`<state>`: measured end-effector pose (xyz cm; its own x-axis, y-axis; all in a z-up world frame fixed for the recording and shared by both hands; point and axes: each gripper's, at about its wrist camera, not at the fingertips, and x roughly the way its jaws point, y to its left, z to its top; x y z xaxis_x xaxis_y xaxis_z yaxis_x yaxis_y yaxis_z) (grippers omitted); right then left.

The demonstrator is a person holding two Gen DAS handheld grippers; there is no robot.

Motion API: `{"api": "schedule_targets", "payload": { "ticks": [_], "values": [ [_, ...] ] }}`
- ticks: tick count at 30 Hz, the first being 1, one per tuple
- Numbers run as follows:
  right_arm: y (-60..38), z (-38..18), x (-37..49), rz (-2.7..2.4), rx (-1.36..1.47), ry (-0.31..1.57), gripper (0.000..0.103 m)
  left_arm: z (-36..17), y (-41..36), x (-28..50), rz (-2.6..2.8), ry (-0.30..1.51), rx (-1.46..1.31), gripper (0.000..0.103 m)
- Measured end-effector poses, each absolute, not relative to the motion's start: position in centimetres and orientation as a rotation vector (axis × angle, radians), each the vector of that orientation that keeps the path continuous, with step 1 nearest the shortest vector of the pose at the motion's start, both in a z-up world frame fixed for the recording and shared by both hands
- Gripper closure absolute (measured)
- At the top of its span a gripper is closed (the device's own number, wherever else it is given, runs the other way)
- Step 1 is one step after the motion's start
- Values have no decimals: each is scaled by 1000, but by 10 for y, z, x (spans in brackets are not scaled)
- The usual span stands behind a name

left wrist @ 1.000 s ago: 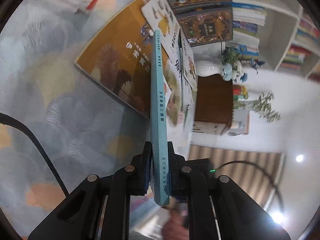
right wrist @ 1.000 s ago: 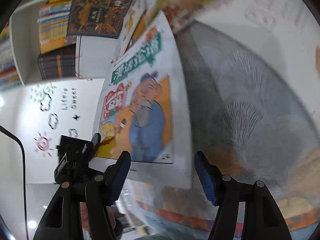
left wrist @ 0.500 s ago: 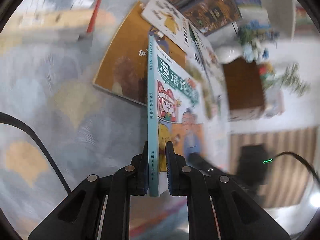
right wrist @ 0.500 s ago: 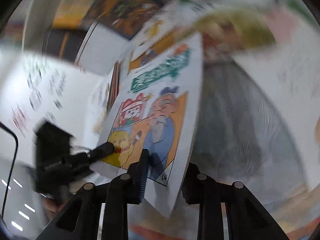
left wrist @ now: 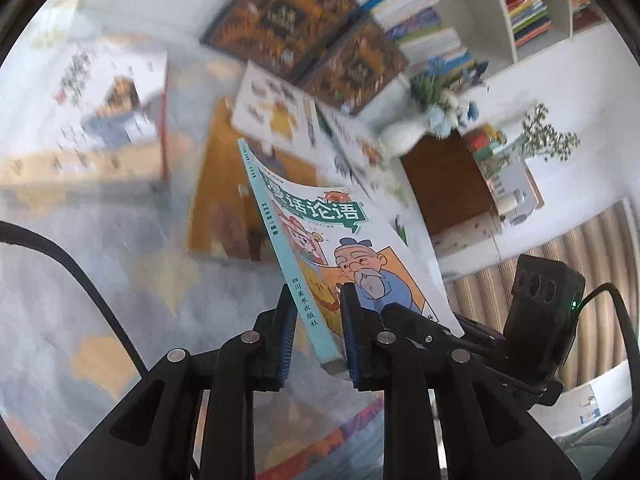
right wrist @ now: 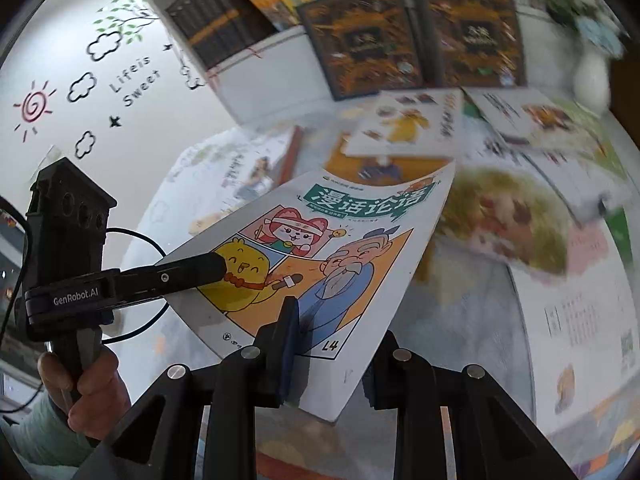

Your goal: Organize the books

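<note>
A thin cartoon book (left wrist: 332,236) with a teal spine and a white cover is held above the carpet. My left gripper (left wrist: 316,336) has its jaws around the spine end, a little apart, the right pad touching the cover. In the right wrist view the same book (right wrist: 328,264) lies between the pads of my right gripper (right wrist: 332,352), which is shut on its lower edge. The left gripper's finger (right wrist: 188,272) reaches onto the cover from the left. Several other books lie on the carpet beyond.
A white bookshelf (right wrist: 256,60) with rows of books stands behind. Two dark ornate books (right wrist: 360,40) lean against it. An orange book (left wrist: 240,200) and picture books (right wrist: 404,128) lie on the patterned carpet (left wrist: 100,280). A brown cabinet (left wrist: 444,184) with a white vase (left wrist: 400,136) stands at right.
The book has tilted from edge-on to show its cover. My right gripper closed on its lower edge. My left gripper's jaws have loosened around the spine.
</note>
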<state>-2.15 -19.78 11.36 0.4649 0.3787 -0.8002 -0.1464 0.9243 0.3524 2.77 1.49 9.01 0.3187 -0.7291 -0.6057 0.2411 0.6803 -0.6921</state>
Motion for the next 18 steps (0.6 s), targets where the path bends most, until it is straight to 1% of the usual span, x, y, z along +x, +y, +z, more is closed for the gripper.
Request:
{"api": "schedule_targets", "payload": {
  "ticks": [2, 6, 12, 18],
  "values": [
    [-183, 120, 1, 362, 233, 1027, 77, 96, 30, 35, -641, 1029, -548, 84],
    [-147, 111, 57, 438, 252, 1035, 76, 99, 67, 58, -537, 972, -523, 82],
    [-96, 81, 124, 528, 290, 1082, 76, 82, 132, 99, -419, 948, -594, 81],
    [-63, 66, 162, 535, 270, 1104, 75, 62, 158, 124, -361, 955, -606, 83]
  ]
}}
